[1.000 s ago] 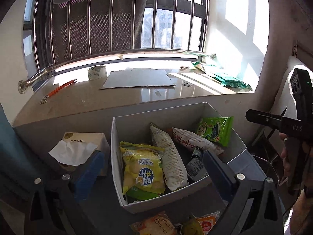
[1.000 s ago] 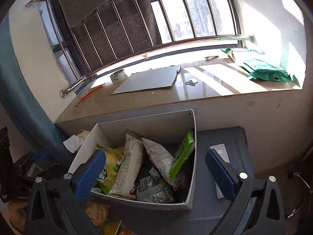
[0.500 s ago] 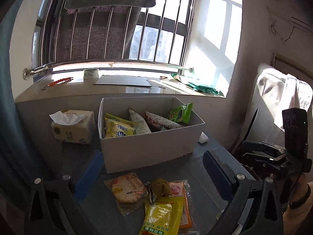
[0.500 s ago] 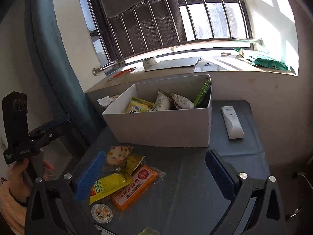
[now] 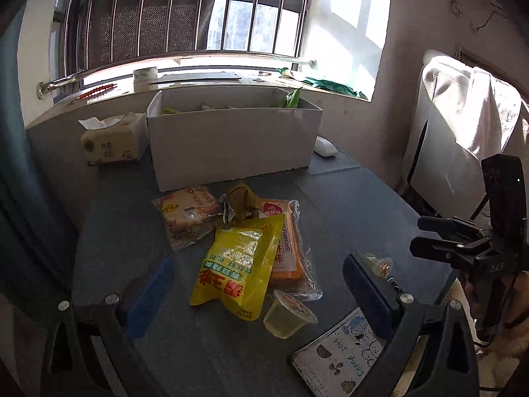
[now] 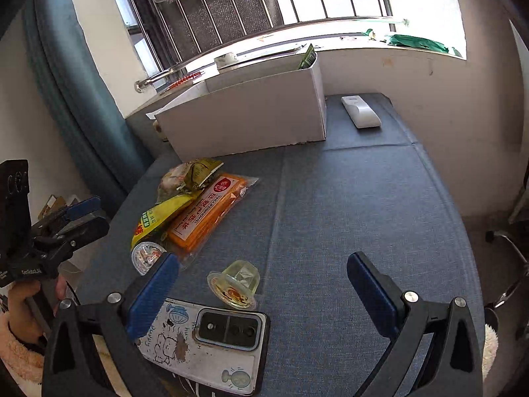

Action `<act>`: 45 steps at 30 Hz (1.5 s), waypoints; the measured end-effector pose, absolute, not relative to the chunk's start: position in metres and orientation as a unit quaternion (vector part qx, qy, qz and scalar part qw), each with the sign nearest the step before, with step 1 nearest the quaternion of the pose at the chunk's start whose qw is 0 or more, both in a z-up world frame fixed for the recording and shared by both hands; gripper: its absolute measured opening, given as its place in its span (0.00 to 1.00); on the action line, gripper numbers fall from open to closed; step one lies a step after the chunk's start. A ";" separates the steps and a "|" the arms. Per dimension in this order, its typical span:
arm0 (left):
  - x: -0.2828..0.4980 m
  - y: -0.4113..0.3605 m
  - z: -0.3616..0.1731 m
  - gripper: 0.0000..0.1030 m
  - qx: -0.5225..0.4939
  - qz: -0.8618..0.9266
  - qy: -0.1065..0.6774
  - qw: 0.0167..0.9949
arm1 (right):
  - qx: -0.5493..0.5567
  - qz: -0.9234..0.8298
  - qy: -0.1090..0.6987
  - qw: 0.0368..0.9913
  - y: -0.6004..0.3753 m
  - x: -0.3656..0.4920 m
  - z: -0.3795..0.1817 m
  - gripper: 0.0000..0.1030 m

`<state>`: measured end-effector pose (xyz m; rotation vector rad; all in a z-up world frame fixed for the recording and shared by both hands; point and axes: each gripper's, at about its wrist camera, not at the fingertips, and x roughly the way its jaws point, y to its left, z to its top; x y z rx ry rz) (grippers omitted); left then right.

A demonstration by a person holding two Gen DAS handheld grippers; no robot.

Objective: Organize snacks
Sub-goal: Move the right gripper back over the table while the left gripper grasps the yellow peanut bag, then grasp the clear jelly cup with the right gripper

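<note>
Left gripper [image 5: 256, 294]: jaws spread wide, nothing between them; poised low over the loose snacks on the grey table [image 5: 347, 205].
Right gripper [image 6: 263, 294]: likewise spread and empty, above the table's near edge.

Step in hand, by judgement: between picks. The box [image 5: 231, 139] holds part of the stock; a pile remains outside it. The next move calls for a descent onto one loose item, closing on a crimped edge or the body of the pack, then a lift over the box's front wall.

Loose stock, near to far:
- Jelly cup [image 5: 289, 318], clear, foil lid, tipped on its side just beside the yellow bag's corner. In the right view this appears to be the cup [image 6: 236, 284] lying between that gripper's fingers.
- Second jelly cup [image 5: 378, 264], mostly hidden behind the left gripper's right finger [image 5: 367, 297].
- Yellow bag [image 5: 238, 264], glossy, plump, overlapping the orange pack.
- Orange pack [image 5: 287, 244], flat, in clear film, partly under the yellow bag.
- Olive wrapper [image 5: 241, 201], crumpled, resting on the pile's far end.
- Bread pack [image 5: 186, 211], clear film, touching the olive wrapper, just before the box.

Stored stock: packet tops barely visible above the box rim; a green one [image 5: 292, 97] stands at its right corner.

Not stock: phone [image 6: 205, 340] in a cartoon case at the near edge; tissue box [image 5: 112, 139] left of the box; remote [image 6: 360, 110] to its right.
</note>
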<state>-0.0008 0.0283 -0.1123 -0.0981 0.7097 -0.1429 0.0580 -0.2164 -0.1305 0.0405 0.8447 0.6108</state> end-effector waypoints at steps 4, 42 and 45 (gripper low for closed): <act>0.015 0.031 -0.125 1.00 -0.073 -0.106 0.373 0.919 | 0.020 0.302 0.402 0.864 -0.213 0.056 -0.130 1.00; -0.008 0.071 -0.108 0.44 -0.119 -0.123 0.350 0.921 | -0.045 0.288 0.437 0.851 -0.178 0.051 -0.153 1.00; -0.017 0.075 -0.108 0.44 -0.125 -0.122 0.350 0.920 | -0.061 0.285 0.444 0.847 -0.170 0.050 -0.160 1.00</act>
